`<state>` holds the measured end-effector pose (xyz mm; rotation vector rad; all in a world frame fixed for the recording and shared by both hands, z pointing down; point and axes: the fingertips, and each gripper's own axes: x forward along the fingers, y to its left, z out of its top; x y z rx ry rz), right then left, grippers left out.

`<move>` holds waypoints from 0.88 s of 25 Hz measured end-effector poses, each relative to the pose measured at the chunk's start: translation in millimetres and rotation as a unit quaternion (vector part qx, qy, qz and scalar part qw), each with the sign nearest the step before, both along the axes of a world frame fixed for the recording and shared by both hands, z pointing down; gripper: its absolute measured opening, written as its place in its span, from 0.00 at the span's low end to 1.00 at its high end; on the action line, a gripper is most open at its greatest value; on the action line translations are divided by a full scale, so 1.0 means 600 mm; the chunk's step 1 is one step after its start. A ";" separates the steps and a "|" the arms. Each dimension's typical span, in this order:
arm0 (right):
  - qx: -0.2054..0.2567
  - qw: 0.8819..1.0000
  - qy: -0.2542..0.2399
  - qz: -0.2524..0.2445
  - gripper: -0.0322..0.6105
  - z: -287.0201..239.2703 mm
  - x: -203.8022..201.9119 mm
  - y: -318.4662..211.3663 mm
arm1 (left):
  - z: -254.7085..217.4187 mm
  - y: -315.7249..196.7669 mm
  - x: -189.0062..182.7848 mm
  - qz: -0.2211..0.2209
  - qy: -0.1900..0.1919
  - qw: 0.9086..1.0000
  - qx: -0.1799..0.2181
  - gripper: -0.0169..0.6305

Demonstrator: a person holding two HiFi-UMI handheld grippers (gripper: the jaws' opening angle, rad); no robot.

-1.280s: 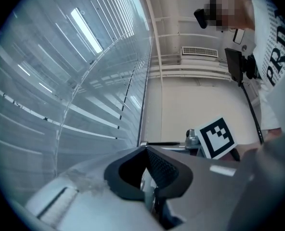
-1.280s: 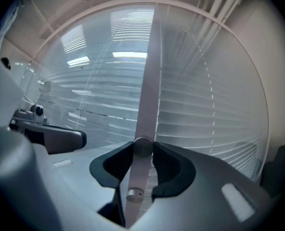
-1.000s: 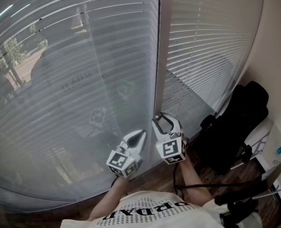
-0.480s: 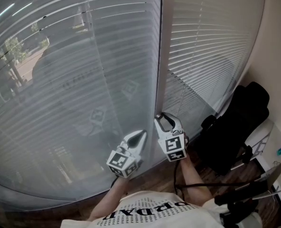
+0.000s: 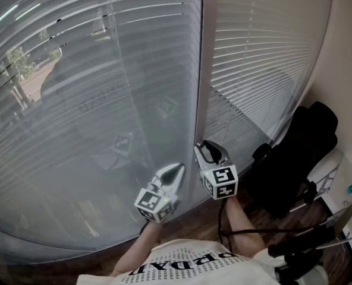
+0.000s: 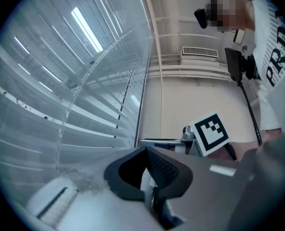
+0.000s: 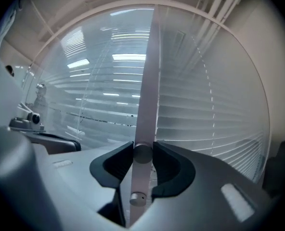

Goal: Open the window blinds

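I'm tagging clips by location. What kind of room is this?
Probably an office or meeting room: tall windows covered by horizontal slat blinds, a black office chair on a wood floor, and a ceiling air vent overhead.

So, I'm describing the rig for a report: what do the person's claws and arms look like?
The left claw and right claw both have white shells and dark grey pads. Each carries a white cube with black square markers. A black cable hangs below the right one. The person wears a white T-shirt with black lettering, forearms uncovered.
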<state>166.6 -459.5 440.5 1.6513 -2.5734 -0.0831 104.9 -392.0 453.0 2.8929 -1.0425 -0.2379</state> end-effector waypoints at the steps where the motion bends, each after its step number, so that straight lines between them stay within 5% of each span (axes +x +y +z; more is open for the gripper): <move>1: -0.005 1.000 -0.015 0.000 0.26 0.001 0.001 -0.001 | 0.000 0.000 0.000 0.001 0.000 1.000 0.000 0.01; 11: -0.020 0.996 -0.083 0.003 0.26 0.001 0.007 -0.006 | -0.001 -0.001 -0.001 0.004 0.001 1.000 0.001 0.01; 16: 0.033 0.998 0.046 0.013 0.26 -0.007 -0.001 0.006 | 0.000 -0.002 -0.003 0.005 0.000 1.000 0.001 0.01; 22: 0.071 0.979 0.191 0.005 0.29 -0.012 -0.019 0.015 | -0.001 -0.002 -0.001 0.007 0.001 1.000 0.002 0.01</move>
